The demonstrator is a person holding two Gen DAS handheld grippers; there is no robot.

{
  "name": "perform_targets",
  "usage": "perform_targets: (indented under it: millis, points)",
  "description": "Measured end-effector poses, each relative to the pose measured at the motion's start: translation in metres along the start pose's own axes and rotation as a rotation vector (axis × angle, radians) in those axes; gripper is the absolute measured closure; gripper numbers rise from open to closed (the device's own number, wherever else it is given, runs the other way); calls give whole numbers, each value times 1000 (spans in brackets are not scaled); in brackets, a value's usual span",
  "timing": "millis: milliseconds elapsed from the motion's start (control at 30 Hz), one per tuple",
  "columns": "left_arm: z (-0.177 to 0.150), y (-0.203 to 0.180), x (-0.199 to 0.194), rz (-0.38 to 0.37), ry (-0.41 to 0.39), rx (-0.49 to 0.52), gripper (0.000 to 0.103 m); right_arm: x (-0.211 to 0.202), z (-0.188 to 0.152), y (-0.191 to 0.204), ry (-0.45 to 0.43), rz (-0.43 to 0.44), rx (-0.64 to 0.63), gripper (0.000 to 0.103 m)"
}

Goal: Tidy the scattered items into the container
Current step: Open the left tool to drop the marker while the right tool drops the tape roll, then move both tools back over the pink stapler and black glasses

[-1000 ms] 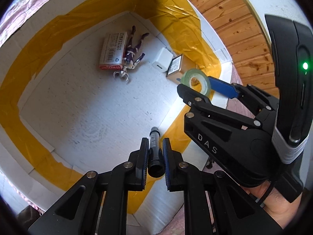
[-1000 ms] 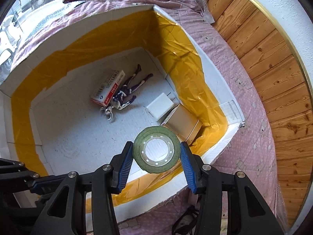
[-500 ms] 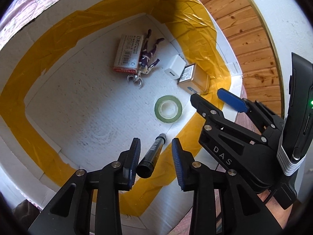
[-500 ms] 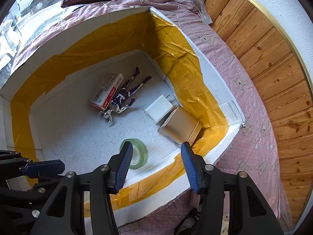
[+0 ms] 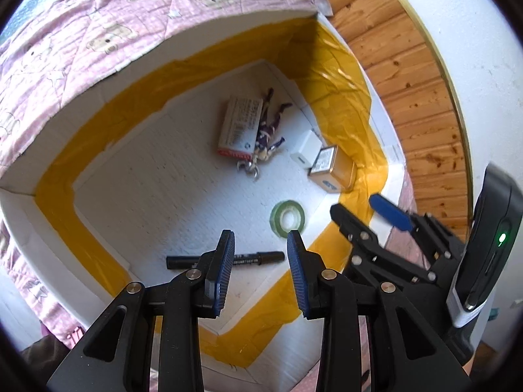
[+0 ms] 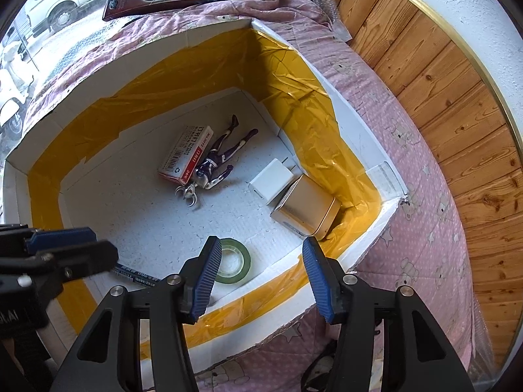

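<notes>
Left wrist view: white foam container (image 5: 98, 150) with yellow-taped walls fills the frame, floor bare at centre-left; left gripper (image 5: 260, 272) at lower centre above the near rim, jaws apart and empty, black marker (image 5: 248, 258) lying flat on the floor behind them, green tape roll (image 5: 287, 219) just right. Right wrist view: right gripper (image 6: 261, 281) low centre over the near wall, jaws wide apart, empty; tape roll (image 6: 233, 261) flat on the floor behind its left finger, staple box (image 6: 186, 155), figurine (image 6: 217, 161), white charger (image 6: 271, 179) and tan box (image 6: 307, 207) clustered toward the far right corner.
</notes>
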State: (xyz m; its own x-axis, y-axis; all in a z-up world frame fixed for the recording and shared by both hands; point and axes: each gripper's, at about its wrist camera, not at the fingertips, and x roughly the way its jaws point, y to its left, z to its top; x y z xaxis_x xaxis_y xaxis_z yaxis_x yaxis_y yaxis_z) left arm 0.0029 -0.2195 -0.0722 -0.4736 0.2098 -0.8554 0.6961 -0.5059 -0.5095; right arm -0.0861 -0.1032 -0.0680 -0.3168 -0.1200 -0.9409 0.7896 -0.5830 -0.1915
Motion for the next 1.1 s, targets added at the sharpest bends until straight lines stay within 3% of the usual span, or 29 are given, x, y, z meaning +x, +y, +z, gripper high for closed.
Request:
perform_targets:
  millis: [433, 800, 1100]
  points:
    - [-11, -14, -6, -31, -7, 61, 68, -26, -11, 3, -50, 40, 76, 50]
    - [-25, -41, -30, -12, -135, 238, 68, -95, -52, -26, -322, 82, 310, 50]
    - [-48, -68, -43, -8, -244, 375, 68, -130, -113, -36, -521, 215, 454, 50]
